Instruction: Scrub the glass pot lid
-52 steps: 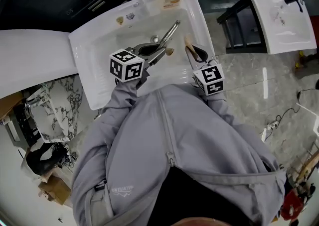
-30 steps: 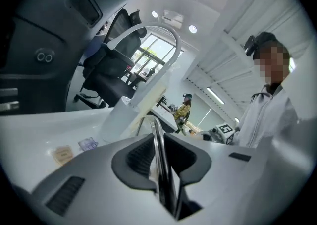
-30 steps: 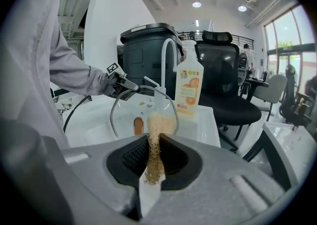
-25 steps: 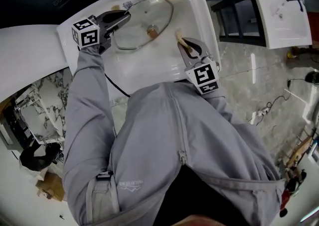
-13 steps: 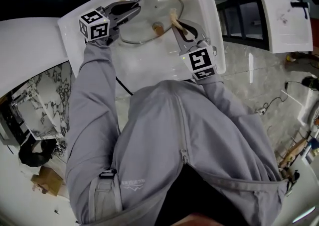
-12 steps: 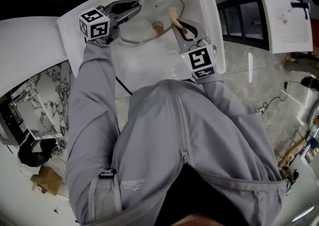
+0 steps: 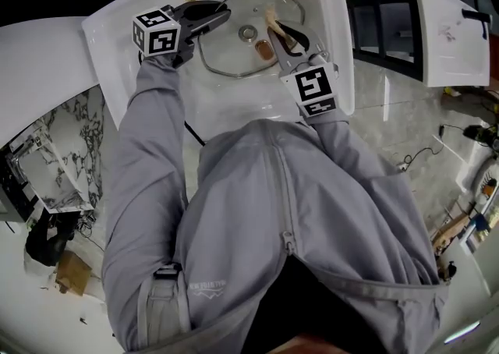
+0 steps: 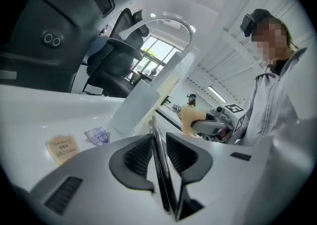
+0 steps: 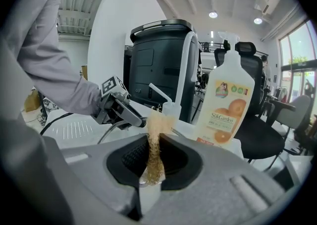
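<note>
The glass pot lid (image 7: pixel 234 54), metal-rimmed with a brown knob (image 7: pixel 265 50), lies low in the white sink (image 7: pixel 117 40). My left gripper (image 7: pixel 222 11) is at its far left rim. In the left gripper view the rim (image 8: pixel 163 179) runs slantwise between the jaws of my left gripper (image 8: pixel 159 137). It lies against one pad, with a slit of light at the other. These jaws have just been opening. My right gripper (image 7: pixel 284 33) is shut on a tan scrub sponge (image 7: pixel 271 15) over the lid's right side. The sponge (image 9: pixel 154 144) sticks up between the pads of my right gripper (image 9: pixel 154 137).
An orange-labelled soap bottle (image 9: pixel 228 105) and the faucet (image 9: pixel 184 65) stand at the sink's back edge. A drain (image 7: pixel 248 32) shows through the glass. A second white basin (image 7: pixel 456 25) on a black stand is off to the right.
The lid has sunk lower into the basin with my left gripper. My right gripper with the sponge has moved in over the lid near the knob.
</note>
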Demonstrator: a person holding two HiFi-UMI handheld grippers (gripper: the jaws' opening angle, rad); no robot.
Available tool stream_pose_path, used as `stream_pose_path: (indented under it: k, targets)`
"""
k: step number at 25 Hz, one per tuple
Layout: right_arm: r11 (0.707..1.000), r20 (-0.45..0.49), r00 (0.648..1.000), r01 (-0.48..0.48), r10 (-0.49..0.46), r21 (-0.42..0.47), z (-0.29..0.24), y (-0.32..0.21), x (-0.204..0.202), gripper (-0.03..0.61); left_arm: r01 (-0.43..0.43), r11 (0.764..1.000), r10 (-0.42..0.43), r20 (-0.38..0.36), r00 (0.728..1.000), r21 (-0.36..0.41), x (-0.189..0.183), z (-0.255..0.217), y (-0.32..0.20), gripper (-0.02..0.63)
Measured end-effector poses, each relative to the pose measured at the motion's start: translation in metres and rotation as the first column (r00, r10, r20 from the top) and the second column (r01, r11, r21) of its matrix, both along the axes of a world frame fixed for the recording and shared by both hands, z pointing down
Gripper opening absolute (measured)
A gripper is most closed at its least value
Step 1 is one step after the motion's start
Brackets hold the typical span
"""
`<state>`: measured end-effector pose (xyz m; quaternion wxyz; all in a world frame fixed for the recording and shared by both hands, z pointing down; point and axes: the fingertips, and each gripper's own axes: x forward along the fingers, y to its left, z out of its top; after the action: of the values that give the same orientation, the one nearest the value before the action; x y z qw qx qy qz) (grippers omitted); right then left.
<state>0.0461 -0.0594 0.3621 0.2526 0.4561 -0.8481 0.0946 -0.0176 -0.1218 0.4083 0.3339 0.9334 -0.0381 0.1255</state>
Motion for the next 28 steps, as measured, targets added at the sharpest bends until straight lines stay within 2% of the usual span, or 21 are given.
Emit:
stream_pose_path:
  k: [3, 15, 23, 28]
  targets:
    - [1.000, -0.001, 1.000, 0.012, -0.012, -0.008, 0.005, -0.002, -0.003, 0.035, -0.009, 0.999, 0.010, 0.024, 1.000, -0.031, -0.002, 0.015, 0.008, 0.087]
    - [0.997, -0.031, 0.996, 0.079, -0.080, -0.021, 0.020, -0.016, -0.024, 0.035, 0.125, 0.989, -0.121, 0.051, 0.991, -0.076, -0.021, 0.043, 0.000, 0.095]
    - [0.989, -0.078, 0.986, 0.144, -0.145, -0.021, 0.028, -0.021, -0.046, 0.035, 0.182, 0.983, -0.179, 0.071, 0.981, -0.033, -0.027, 0.052, -0.006, 0.114]
    - [0.984, -0.109, 0.978, 0.175, -0.176, -0.025, 0.034, -0.025, -0.060, 0.035, 0.214, 0.976, -0.217, 0.075, 0.973, 0.037, -0.030, 0.052, -0.009, 0.117]
